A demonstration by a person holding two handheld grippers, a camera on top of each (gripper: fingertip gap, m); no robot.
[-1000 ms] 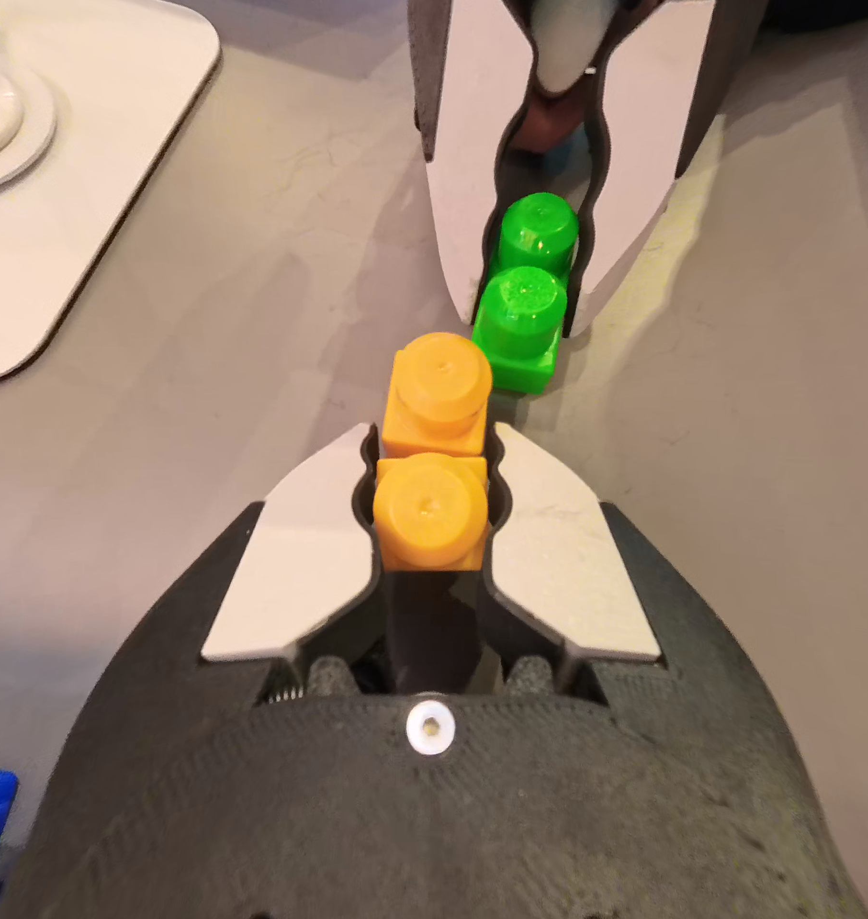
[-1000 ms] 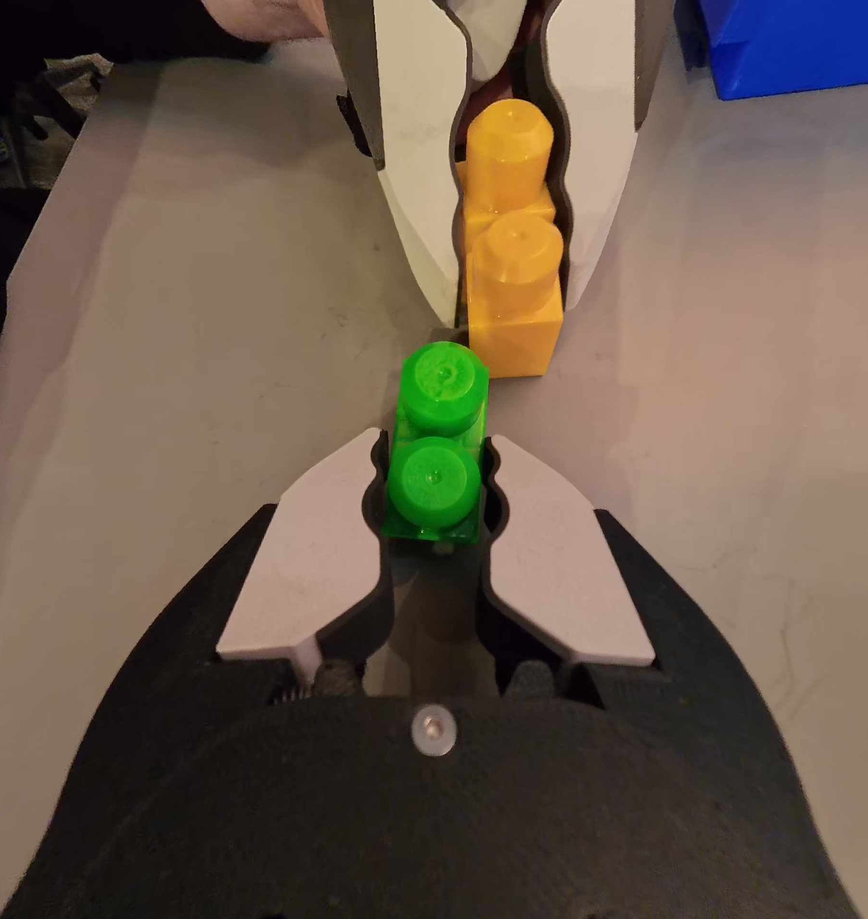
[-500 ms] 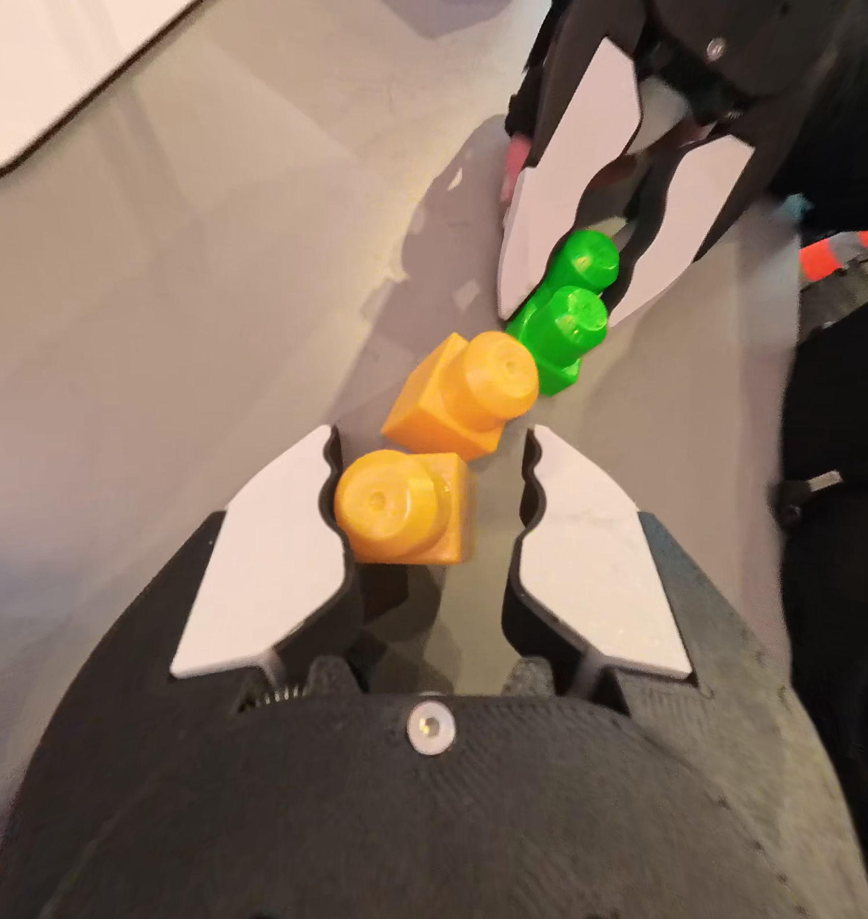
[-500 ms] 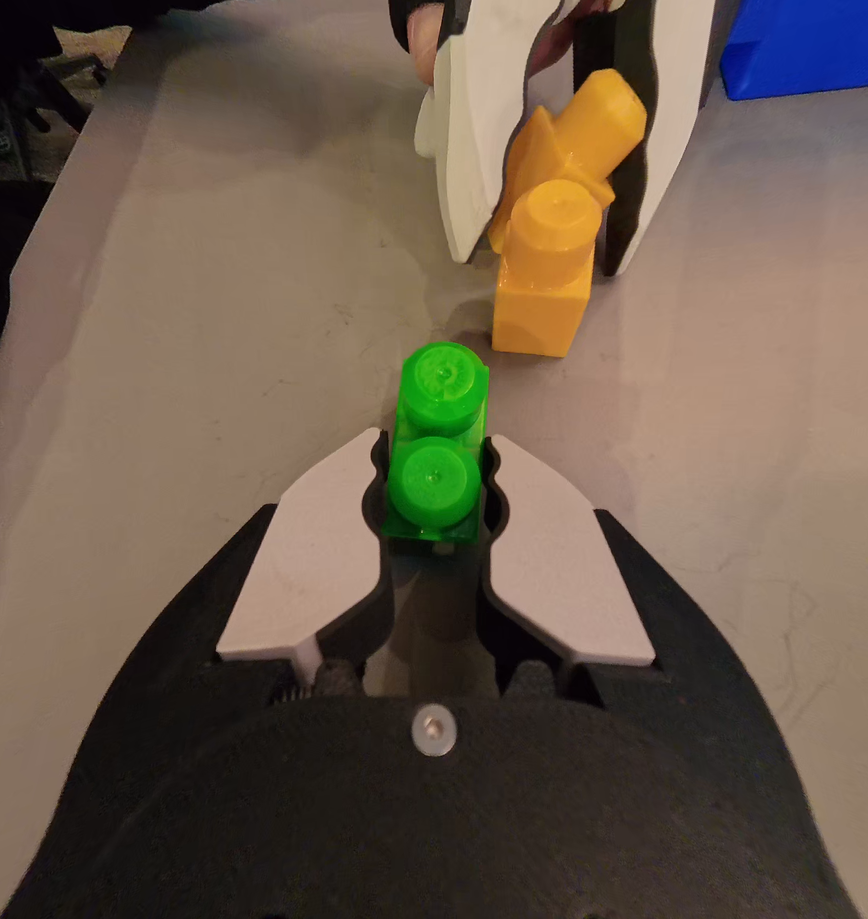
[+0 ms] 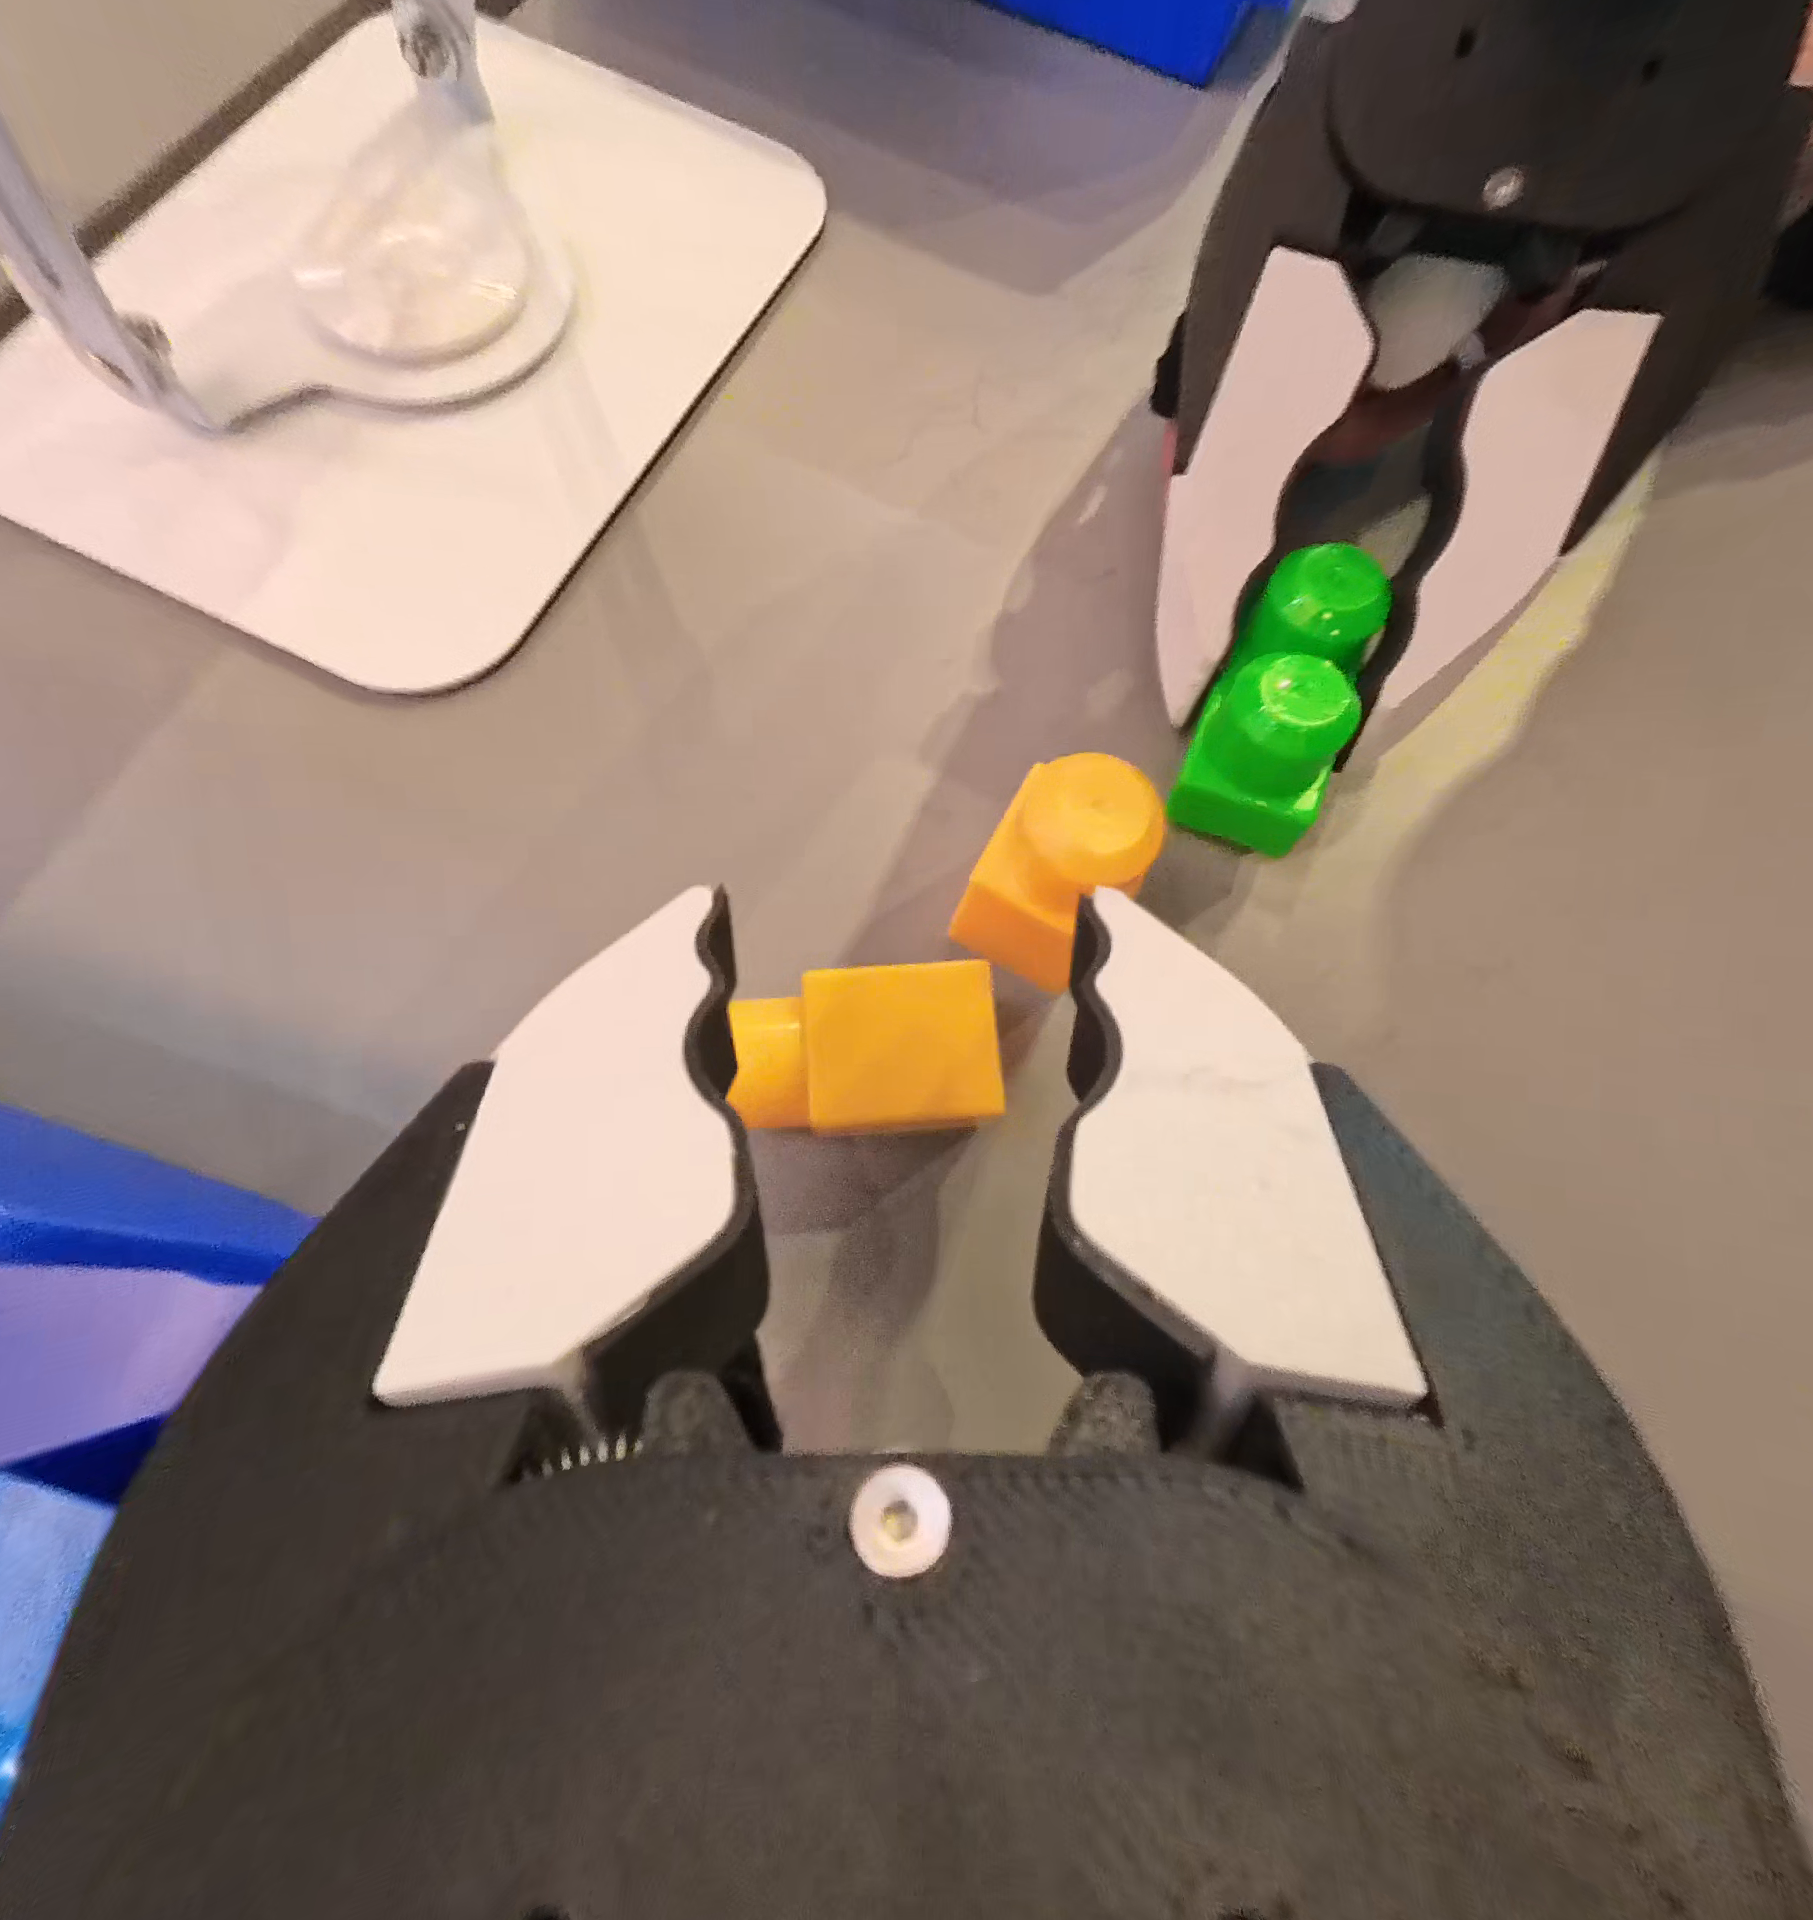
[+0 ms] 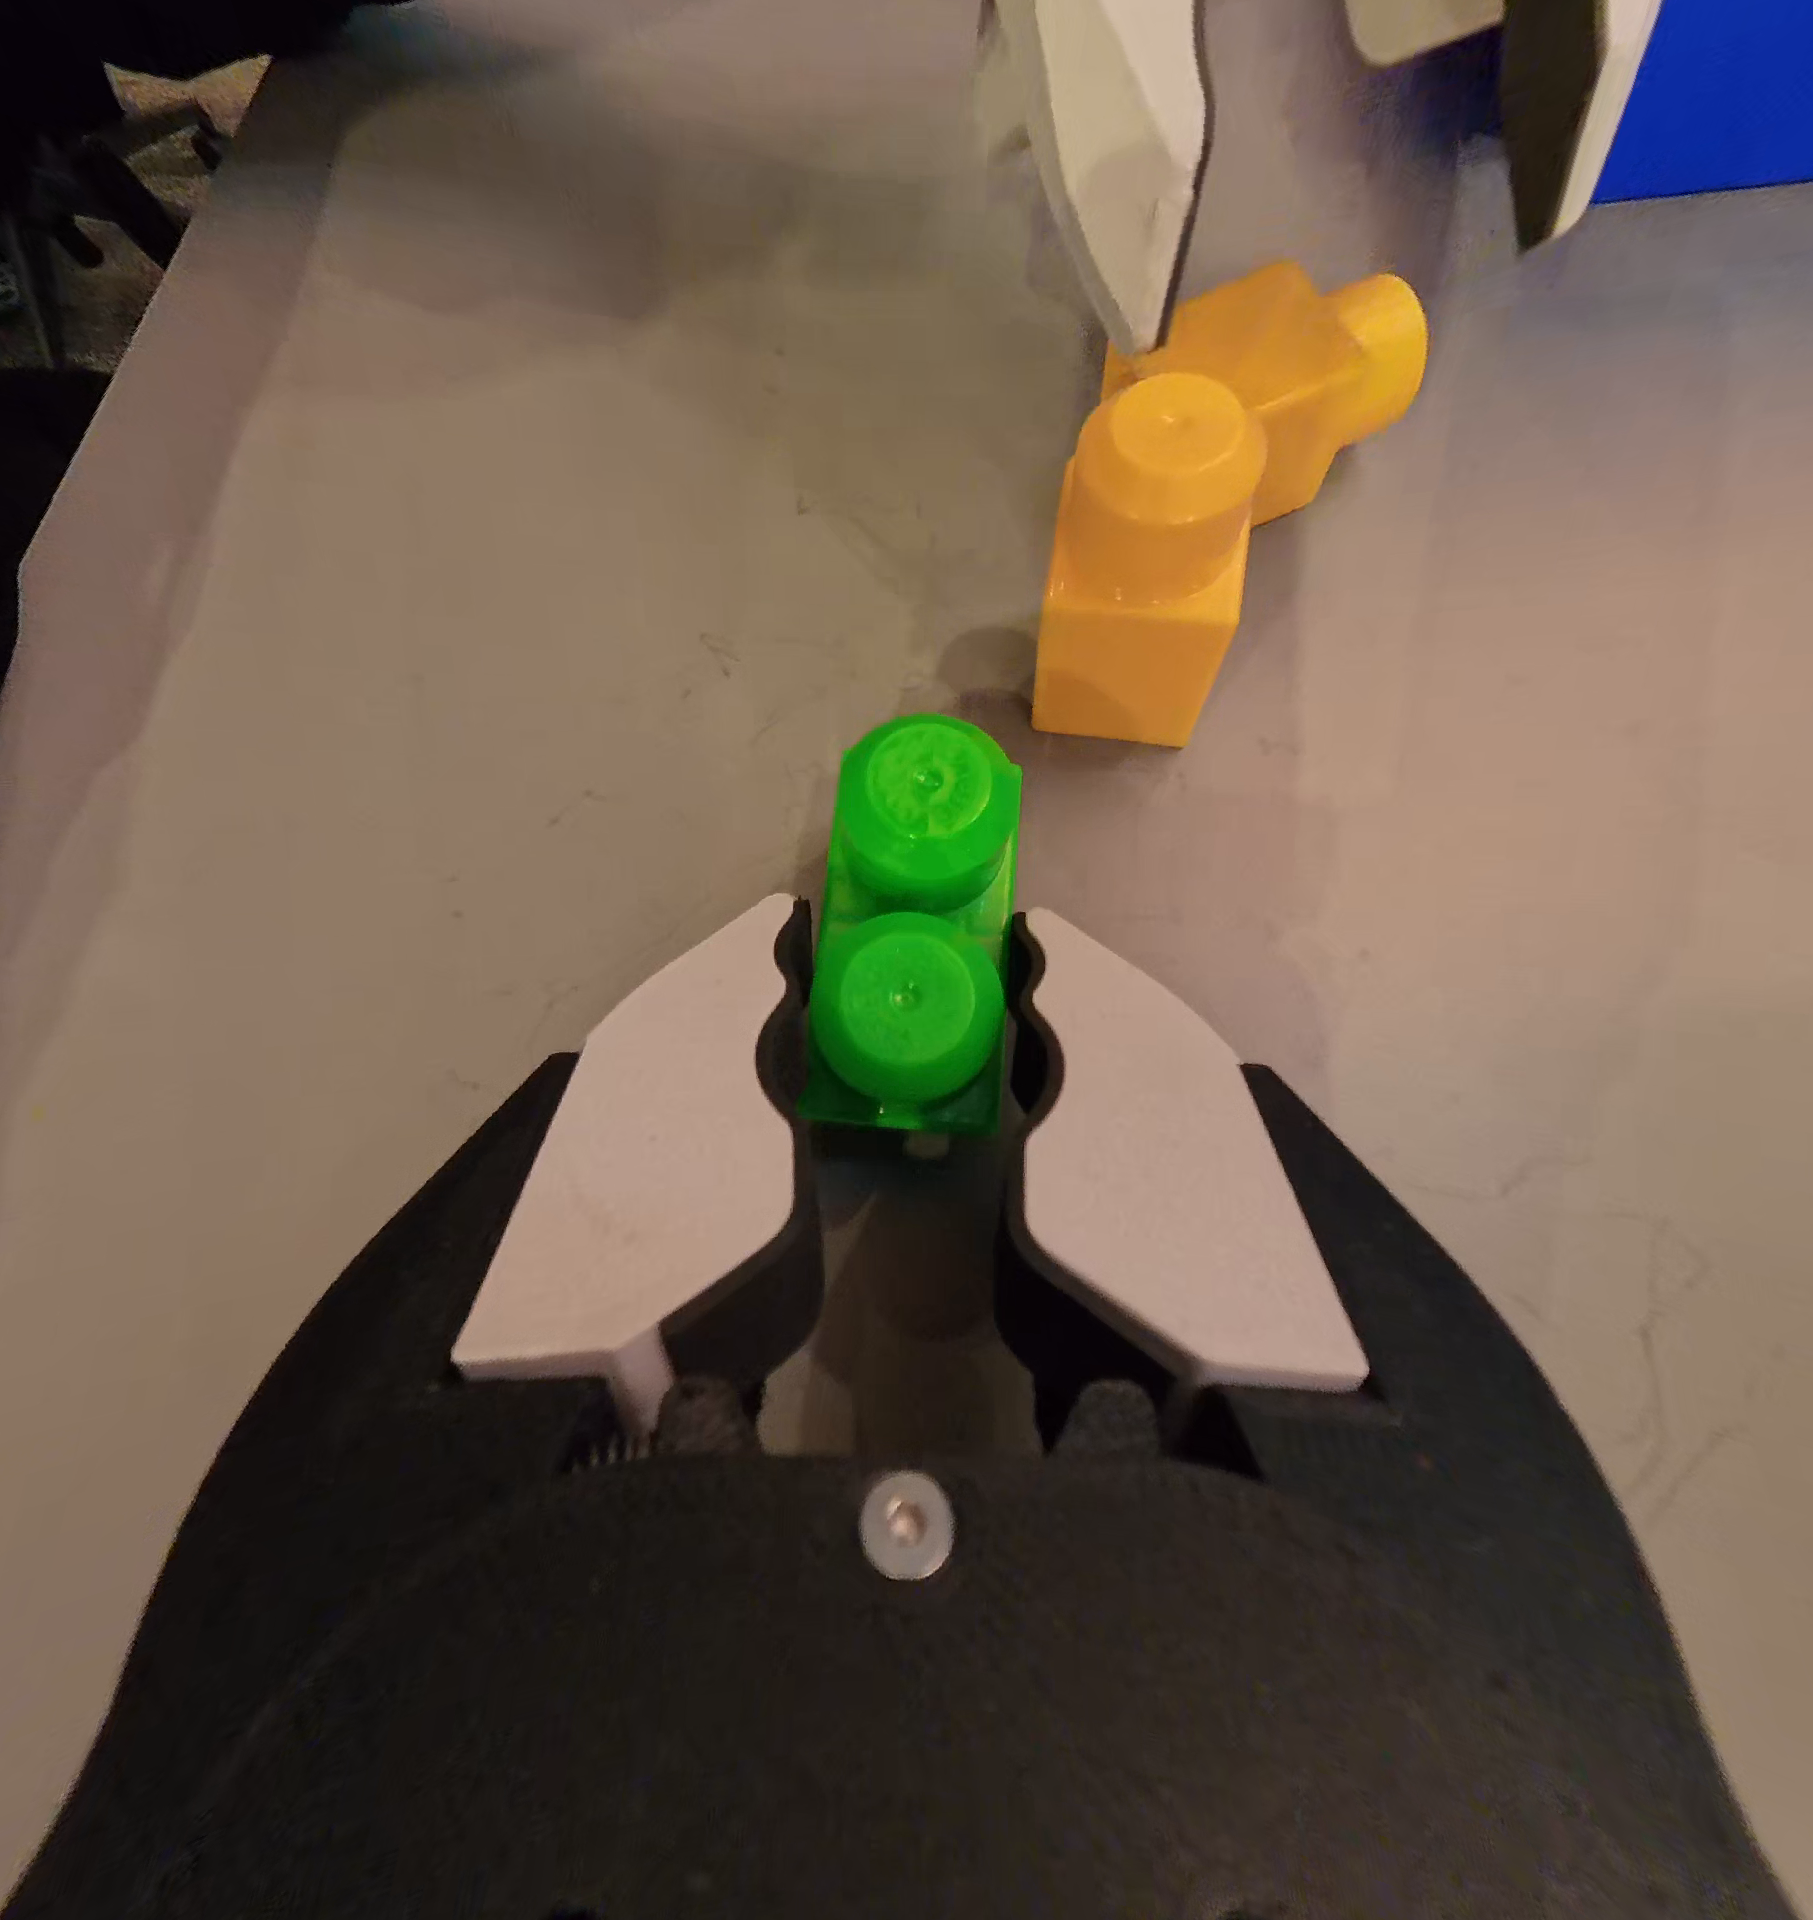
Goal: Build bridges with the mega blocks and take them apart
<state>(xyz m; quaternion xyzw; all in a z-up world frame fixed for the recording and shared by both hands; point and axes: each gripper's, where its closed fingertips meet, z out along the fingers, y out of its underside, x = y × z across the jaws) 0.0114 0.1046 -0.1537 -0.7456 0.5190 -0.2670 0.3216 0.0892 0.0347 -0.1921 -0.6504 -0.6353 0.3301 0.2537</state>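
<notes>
My left gripper (image 5: 902, 912) is open. An orange one-stud block (image 5: 897, 1044) lies on its side on the grey table between its fingers, stud toward the left pad, with a gap at the right pad. A second orange block (image 5: 1063, 862) stands just beyond my right fingertip (image 5: 1172, 997), close to the green block (image 5: 1271, 717). My right gripper (image 6: 910, 920) is shut on that green two-stud block (image 6: 923, 800), which rests on the table. The right wrist view shows both orange blocks, one upright (image 6: 1141, 582) and one toppled (image 6: 1297, 374), under a left-gripper finger (image 6: 1110, 156).
A white stand base (image 5: 393, 416) with a clear post sits at the far left. Blue bins lie at my near left (image 5: 102, 1247) and behind the orange blocks (image 6: 1754, 94). The table edge (image 6: 206, 208) runs along the left of the right wrist view.
My left gripper opened and let go of the two orange blocks. They came apart and one toppled onto its side. The left gripper drew back and turned. The right gripper kept its hold.
</notes>
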